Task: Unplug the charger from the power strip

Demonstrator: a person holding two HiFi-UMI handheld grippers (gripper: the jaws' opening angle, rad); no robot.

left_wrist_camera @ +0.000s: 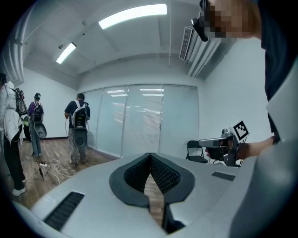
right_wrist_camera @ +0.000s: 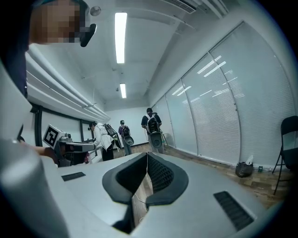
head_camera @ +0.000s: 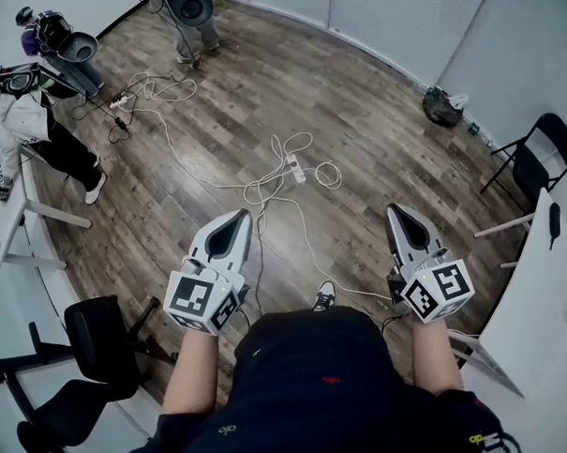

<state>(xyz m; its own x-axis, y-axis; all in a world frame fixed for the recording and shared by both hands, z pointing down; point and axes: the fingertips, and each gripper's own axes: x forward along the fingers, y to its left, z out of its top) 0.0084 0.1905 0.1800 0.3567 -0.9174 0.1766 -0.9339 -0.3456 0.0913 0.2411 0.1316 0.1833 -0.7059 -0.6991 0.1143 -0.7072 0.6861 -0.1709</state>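
A white power strip [head_camera: 297,170] lies on the wooden floor ahead, among loops of white cable [head_camera: 263,187]. From this height I cannot make out a charger in it. My left gripper [head_camera: 244,216] and my right gripper [head_camera: 393,210] are held side by side at waist height, both pointing forward over the floor and well short of the strip. In the left gripper view the ribbed pads [left_wrist_camera: 160,174] meet at the tip with nothing between them. The right gripper view shows its pads [right_wrist_camera: 158,173] closed together and bare as well.
A black office chair [head_camera: 101,337] stands at my lower left and a white table [head_camera: 549,294] at my right, with a black folding chair [head_camera: 538,153] behind it. Several people with equipment stand at the far left by another power strip [head_camera: 119,101]. A dark bag [head_camera: 441,106] sits by the wall.
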